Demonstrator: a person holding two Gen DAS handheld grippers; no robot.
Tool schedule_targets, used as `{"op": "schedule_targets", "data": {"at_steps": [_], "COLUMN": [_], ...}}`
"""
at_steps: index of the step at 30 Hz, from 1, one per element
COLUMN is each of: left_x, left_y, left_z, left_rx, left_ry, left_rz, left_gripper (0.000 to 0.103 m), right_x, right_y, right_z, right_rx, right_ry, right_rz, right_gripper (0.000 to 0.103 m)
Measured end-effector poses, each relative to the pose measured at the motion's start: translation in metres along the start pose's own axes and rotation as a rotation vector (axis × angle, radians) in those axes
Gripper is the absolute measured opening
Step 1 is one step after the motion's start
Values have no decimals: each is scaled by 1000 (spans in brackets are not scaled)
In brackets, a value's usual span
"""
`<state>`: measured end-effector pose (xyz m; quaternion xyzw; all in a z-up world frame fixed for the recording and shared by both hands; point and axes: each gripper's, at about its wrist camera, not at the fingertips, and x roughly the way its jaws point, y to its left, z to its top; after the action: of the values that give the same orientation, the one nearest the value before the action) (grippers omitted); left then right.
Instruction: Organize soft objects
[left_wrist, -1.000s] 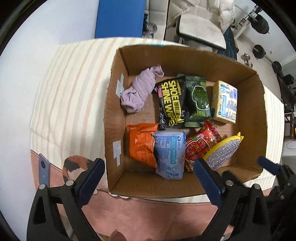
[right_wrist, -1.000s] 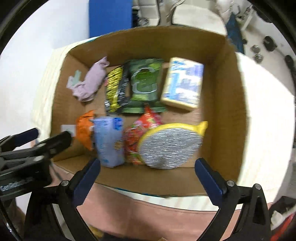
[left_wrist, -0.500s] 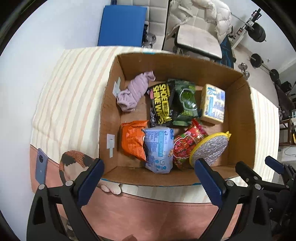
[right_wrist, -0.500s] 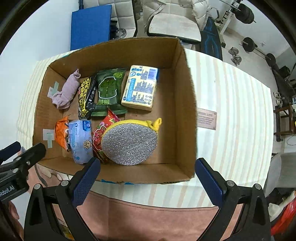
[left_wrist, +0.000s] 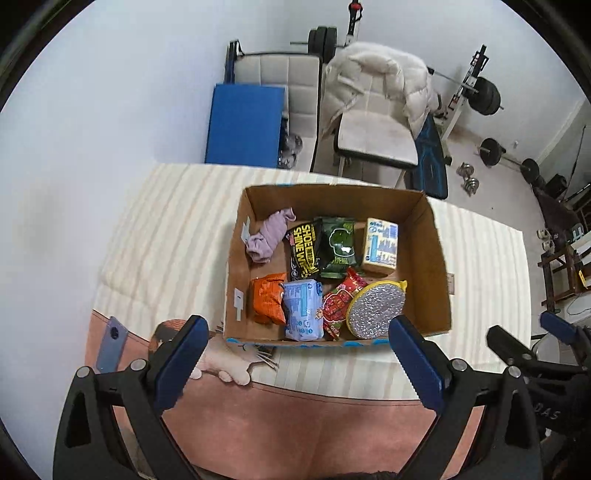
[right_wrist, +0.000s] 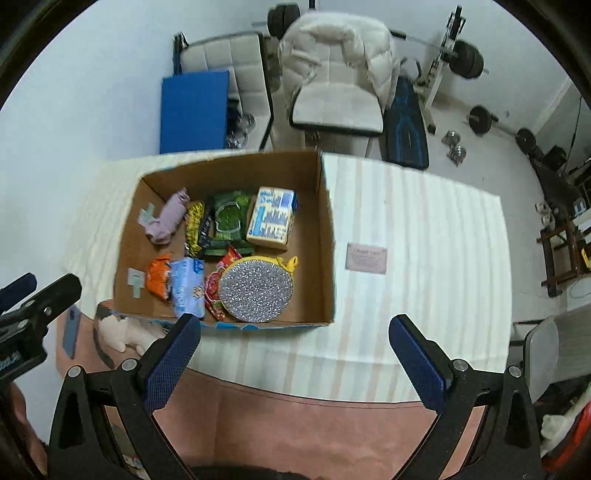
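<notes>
Both the left gripper (left_wrist: 295, 360) and right gripper (right_wrist: 293, 356) are held wide apart, empty; the box (left_wrist: 434, 258) is seen just ahead

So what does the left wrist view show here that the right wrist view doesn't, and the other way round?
Only the left wrist view shows the left gripper from behind, open and empty, with the right gripper at its right edge.

Only the right wrist view shows the pink label on the striped cloth right of the box, and the right gripper open and empty.

Both show the cardboard box holding the lilac cloth, the silver scouring pad and packets, plus the blue phone near the left corner.
</notes>
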<state>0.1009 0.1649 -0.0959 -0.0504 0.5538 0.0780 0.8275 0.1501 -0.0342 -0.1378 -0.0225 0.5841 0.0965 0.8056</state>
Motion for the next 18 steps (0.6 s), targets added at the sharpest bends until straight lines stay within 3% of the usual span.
{"op": "schedule_targets", "data": {"at_steps": [18], "left_x": [-108], "left_y": [-15], "left_z": [-42], "left_rx": [33], "left_ry": [-100], "left_rz": [-86], "left_gripper": [100], "right_x": [-141], "right_y": [-9], "right_z": [-59], "right_rx": [-32], "right_ry": [-159], "right_rz": [-4], "right_gripper": [103]}}
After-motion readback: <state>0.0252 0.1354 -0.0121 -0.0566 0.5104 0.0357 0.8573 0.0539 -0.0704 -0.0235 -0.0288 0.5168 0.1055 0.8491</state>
